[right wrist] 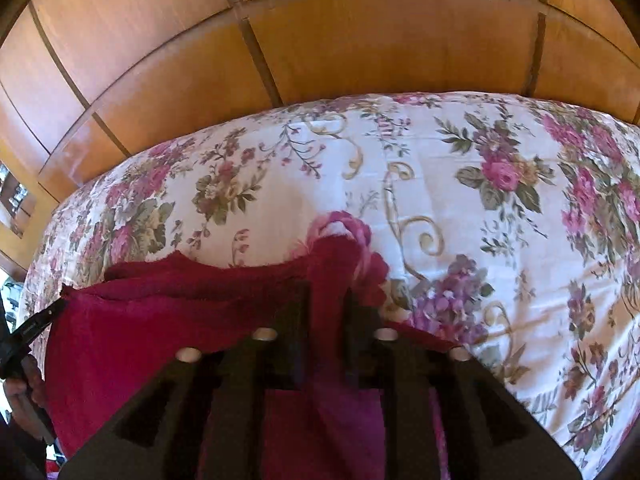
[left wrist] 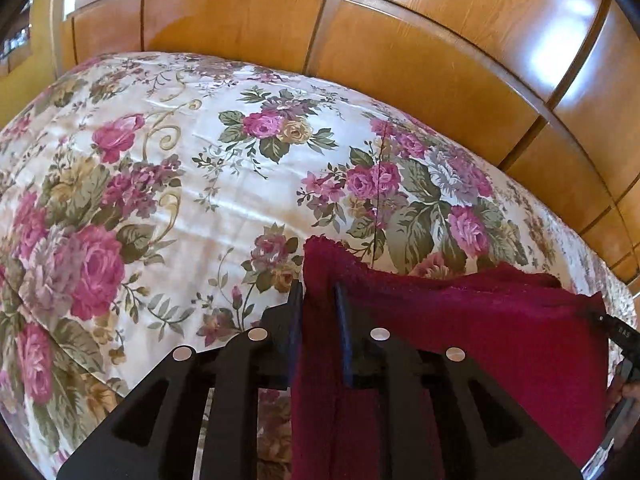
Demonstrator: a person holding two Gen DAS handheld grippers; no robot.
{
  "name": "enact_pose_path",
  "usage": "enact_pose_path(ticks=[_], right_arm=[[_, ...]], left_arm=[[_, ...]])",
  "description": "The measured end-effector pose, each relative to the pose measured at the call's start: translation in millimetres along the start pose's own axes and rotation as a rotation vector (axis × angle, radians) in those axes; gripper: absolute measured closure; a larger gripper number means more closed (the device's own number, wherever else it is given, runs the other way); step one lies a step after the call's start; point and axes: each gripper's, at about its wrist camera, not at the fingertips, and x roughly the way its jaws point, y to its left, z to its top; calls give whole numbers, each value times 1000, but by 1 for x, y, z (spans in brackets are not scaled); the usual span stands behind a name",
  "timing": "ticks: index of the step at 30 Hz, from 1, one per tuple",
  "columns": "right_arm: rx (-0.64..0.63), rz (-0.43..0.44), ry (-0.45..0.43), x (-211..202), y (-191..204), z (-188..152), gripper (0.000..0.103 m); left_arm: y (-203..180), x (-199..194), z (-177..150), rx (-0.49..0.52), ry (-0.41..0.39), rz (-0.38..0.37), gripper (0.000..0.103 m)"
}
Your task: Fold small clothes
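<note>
Nearest the left wrist camera, the left gripper (left wrist: 319, 292) had one top corner of a dark red cloth (left wrist: 480, 340) between its black fingers (left wrist: 297, 308). The jaws stood a little apart with the fabric filling the gap, and whether the pads pressed on it or merely flanked it could not be told. From that corner the cloth ran away to the side as a loose, slightly sagging upper edge and hung down below the fingers.

In the right wrist view, the right gripper (right wrist: 329, 304) stood at the opposite top corner of the same cloth (right wrist: 160, 340). Its jaws were also somewhat parted, the corner bunched up between them and poking out above the fingertips; again the grip itself could not be judged. Each view caught the other gripper's tip at the far end of the cloth's edge, along with part of a person's hand (right wrist: 20, 392) gripping that tool.

Beyond the cloth lay a bed covered by a white spread (left wrist: 180, 184) printed with pink roses and green leaves; the cloth hung over its near part. Behind the bed stood glossy orange-brown wooden panels (left wrist: 400, 60) divided by darker strips.
</note>
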Motion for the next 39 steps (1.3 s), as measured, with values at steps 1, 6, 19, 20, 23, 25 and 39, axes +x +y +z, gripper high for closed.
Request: enact_pose_path(ticks=[1, 6, 19, 20, 23, 25, 39], right_arm=[[5, 31, -18, -14, -3, -4, 64], [-3, 130, -47, -73, -14, -41, 58], [-4, 200, 70, -120, -35, -175, 55], [-3, 210, 67, -118, -33, -176, 55], [-43, 190, 70, -113, -24, -176, 65], [-75, 144, 73, -115, -22, -175, 93], [-96, -28, 51, -115, -46, -185, 58]], left_arm=[[4, -8, -1, -11, -11, -9, 78], [20, -49, -21, -16, -37, -56, 77], [26, -126, -143, 10, 0, -185, 54], [24, -126, -148, 17, 6, -179, 54], [16, -125, -161, 59, -1, -126, 54], [13, -120, -164, 97, 9, -74, 56], [32, -132, -172, 6, 13, -91, 53]])
